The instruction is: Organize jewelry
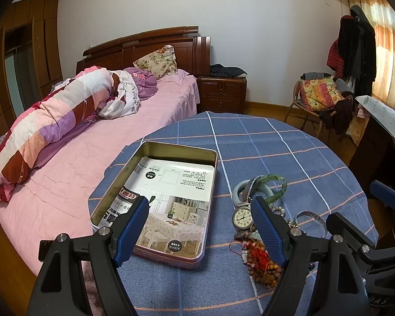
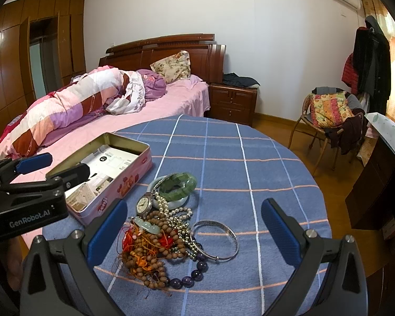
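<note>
Clearly nothing gripped yet: left claw [image 1: 200, 226] apart over tin [image 1: 171, 158] at table's left edge; right claw [image 2: 192, 234] apart above jewelry pile [image 2: 168, 226] beside tin. Risk: bead strings, watch [image 2: 144, 205], bangle [image 2: 218, 239] tangled, so one pull drags neighbours off table.

The tablecloth [image 2: 250, 163] is blue with white and orange check lines. The tin [image 2: 123, 184] is pink outside, gold inside. The far bangle [image 2: 179, 183] is mottled green, the near right one [image 2: 216, 239] silver, the nearest beads [image 2: 194, 272] dark purple. The gripper pads [image 2: 106, 233] are blue.
</note>
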A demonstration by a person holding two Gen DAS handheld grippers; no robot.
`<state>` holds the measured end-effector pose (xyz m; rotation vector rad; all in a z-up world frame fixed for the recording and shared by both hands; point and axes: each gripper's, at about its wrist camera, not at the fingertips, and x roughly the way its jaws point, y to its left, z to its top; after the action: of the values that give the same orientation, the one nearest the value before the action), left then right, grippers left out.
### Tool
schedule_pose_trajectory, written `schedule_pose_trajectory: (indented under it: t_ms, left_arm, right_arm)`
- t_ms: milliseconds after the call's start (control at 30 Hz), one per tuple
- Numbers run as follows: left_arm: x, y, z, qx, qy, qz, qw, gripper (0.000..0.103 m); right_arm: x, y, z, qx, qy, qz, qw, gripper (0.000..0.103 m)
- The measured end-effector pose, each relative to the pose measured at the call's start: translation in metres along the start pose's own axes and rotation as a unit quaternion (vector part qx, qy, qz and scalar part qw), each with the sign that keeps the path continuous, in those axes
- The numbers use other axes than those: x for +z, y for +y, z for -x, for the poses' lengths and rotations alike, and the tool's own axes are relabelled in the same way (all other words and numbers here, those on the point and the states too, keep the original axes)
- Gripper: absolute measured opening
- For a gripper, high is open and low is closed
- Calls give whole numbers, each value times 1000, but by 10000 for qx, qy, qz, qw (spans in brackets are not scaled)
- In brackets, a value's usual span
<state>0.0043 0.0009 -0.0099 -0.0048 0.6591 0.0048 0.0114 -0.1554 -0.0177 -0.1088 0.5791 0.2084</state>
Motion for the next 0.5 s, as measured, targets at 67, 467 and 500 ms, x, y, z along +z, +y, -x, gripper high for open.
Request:
schedule_pose_trajectory:
  t_ms: [67,467,500]
  left_arm:
    - [0,1,0,1,8,1,10000,80]
    - [-5,9,-38,311,252,-9,9992,80]
    - [-5,9,-43,334,271,-14,9991,80]
  right_arm:
    - [0,-1,0,2,-3,-10,10000,103]
    - [-9,-23,-33,-196,237,-88,9995,103]
    - [-8,-29,-41,-191,313,-166,9992,103]
